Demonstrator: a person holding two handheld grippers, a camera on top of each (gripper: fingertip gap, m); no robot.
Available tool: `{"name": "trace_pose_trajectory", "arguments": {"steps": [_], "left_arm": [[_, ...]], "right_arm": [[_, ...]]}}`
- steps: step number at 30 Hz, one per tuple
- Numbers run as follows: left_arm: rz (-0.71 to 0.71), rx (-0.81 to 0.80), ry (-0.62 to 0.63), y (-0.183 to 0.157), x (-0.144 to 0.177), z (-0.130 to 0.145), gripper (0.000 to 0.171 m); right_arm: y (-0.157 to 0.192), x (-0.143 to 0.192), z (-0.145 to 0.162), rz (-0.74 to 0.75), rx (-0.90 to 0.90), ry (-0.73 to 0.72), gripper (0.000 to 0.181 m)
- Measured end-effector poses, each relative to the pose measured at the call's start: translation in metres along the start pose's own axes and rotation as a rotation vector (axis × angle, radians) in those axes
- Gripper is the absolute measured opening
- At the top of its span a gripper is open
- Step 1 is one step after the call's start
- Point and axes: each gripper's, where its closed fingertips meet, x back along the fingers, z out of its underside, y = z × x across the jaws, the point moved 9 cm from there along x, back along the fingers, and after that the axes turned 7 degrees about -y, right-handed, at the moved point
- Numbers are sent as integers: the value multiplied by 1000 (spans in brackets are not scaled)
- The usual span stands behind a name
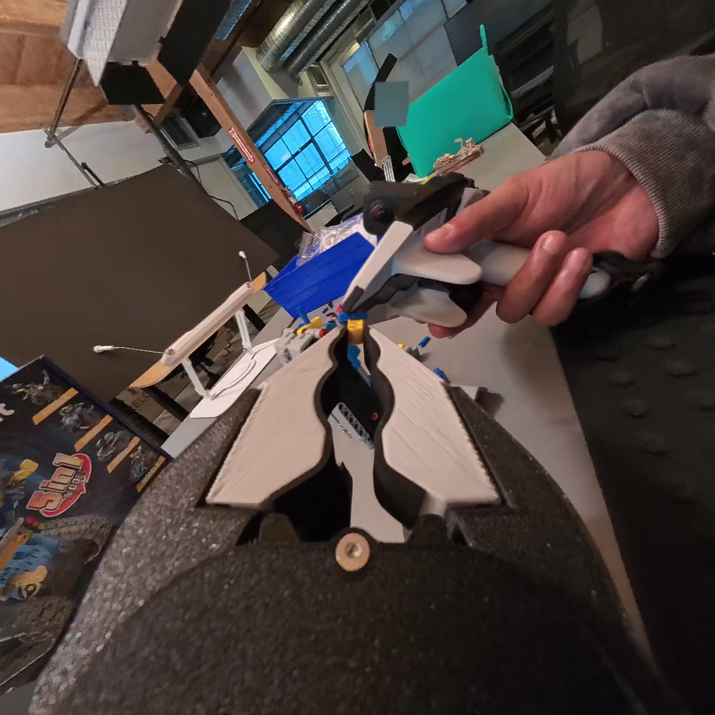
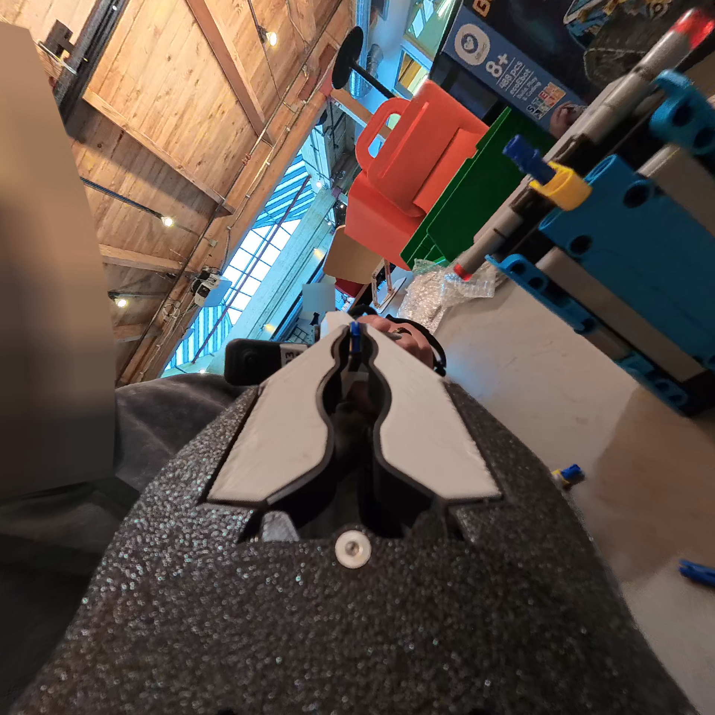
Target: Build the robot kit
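Note:
My left gripper (image 1: 354,333) is shut on a small brick assembly (image 1: 353,390) of black, grey and blue beams, with a yellow piece (image 1: 355,328) at its far end. My right gripper (image 2: 354,329) is shut on a small blue pin (image 2: 354,337). In the left wrist view a hand holds the right gripper (image 1: 350,306) just above the left gripper's tips, with the blue pin (image 1: 349,315) against the yellow piece. A larger blue, grey and black brick model (image 2: 626,216) stands on the table to the right; it also shows in the left wrist view (image 1: 300,340).
The grey table (image 1: 483,371) holds loose blue pins (image 2: 568,472), a blue bin (image 1: 321,272), a printed toy box (image 1: 58,464) and a white stand with a wooden board (image 1: 216,329). Orange (image 2: 402,170) and green (image 2: 472,209) bins and a crumpled plastic bag (image 2: 437,294) lie farther off. A black studded mat (image 1: 638,387) is beside the table. The grippers are tip to tip, or close to it.

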Motion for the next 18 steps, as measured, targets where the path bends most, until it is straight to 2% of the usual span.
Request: {"name": "trace_pose_trajectory", "arguments": {"steps": [6, 11, 14, 18], "left_arm": [[120, -40, 20, -18, -5, 3, 7], [83, -5, 12, -12, -4, 1, 7], [51, -45, 21, -12, -3, 0, 7], [37, -23, 17, -7, -2, 1, 7]], "right_arm": [[1, -6, 4, -9, 6, -13, 4], [4, -11, 10, 28, 75, 20, 4], [3, -7, 7, 18, 40, 1, 4], [2, -4, 4, 19, 36, -5, 4]]}}
